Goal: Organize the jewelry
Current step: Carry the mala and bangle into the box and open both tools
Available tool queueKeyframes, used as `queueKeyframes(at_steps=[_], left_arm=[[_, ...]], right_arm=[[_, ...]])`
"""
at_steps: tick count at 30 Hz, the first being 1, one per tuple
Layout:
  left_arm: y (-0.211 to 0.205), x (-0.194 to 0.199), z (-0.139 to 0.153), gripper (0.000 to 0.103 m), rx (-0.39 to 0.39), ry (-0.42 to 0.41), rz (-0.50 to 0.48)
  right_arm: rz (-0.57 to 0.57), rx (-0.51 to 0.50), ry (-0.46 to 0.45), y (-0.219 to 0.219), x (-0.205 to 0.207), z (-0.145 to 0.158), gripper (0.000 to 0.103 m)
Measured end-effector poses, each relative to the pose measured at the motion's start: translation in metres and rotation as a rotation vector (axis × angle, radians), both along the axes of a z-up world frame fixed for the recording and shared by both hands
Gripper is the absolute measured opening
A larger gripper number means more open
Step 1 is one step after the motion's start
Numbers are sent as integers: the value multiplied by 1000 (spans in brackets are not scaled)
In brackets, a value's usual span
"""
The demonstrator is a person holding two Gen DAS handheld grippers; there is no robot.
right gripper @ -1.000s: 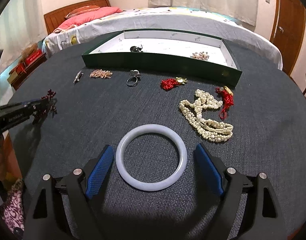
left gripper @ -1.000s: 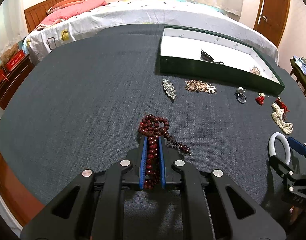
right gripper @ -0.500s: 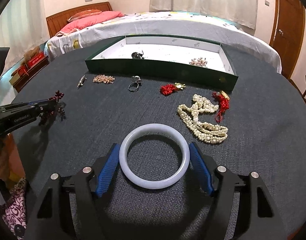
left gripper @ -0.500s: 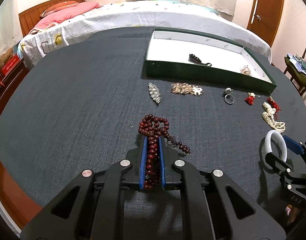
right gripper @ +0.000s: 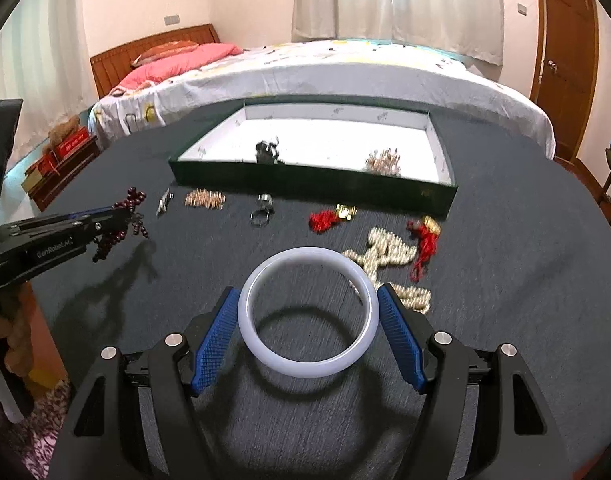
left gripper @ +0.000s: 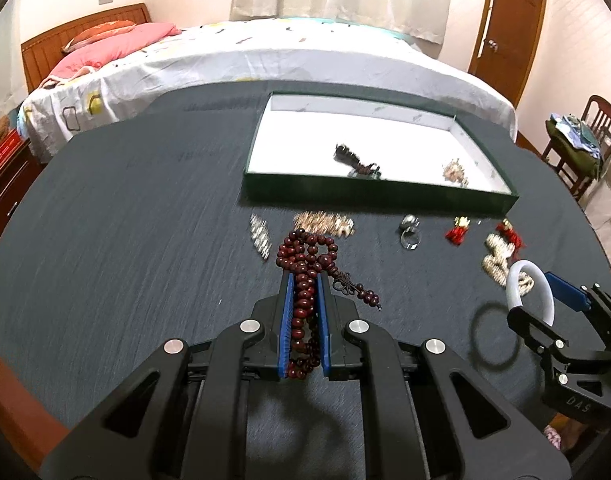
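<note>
Left wrist view: the left gripper (left gripper: 304, 312) clenches its jaws on dark red beads (left gripper: 305, 260), lifted off the table (left gripper: 125, 240). The right gripper (right gripper: 307, 322) has just closed its jaws on a smooth white bangle (right gripper: 307, 312), also lifted. The hard, glossy bangle, pinched only at its sides, could slip; the beads' dangling tassel could snag the green tray (left gripper: 369, 196) wall.
</note>
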State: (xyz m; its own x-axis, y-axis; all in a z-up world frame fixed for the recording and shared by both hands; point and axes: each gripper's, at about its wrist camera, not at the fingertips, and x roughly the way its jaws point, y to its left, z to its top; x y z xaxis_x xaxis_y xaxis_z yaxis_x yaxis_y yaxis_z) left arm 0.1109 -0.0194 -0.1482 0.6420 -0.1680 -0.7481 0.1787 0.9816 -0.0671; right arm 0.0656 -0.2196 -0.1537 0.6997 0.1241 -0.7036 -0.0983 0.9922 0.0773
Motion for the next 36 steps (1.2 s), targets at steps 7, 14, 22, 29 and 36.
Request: queueKeyframes(at_steps=[7, 14, 22, 29, 36], left_arm=[[-17, 24, 17, 12, -14, -42, -41], [-37, 71, 37, 12, -29, -105, -68], [-56, 141, 36, 12, -27, -118, -78], [-60, 209, 13, 12, -14, -46, -59], [-62, 255, -6, 12, -1, 27, -49]], right_arm=[[-21, 9, -58, -11, 26, 23, 68], [-43, -5, -125, -28, 75, 46, 68], [-71, -16, -133, -47, 148, 48, 68], [-79, -34, -57, -58, 212, 23, 68], [-73, -50, 24, -61, 254, 3, 68]])
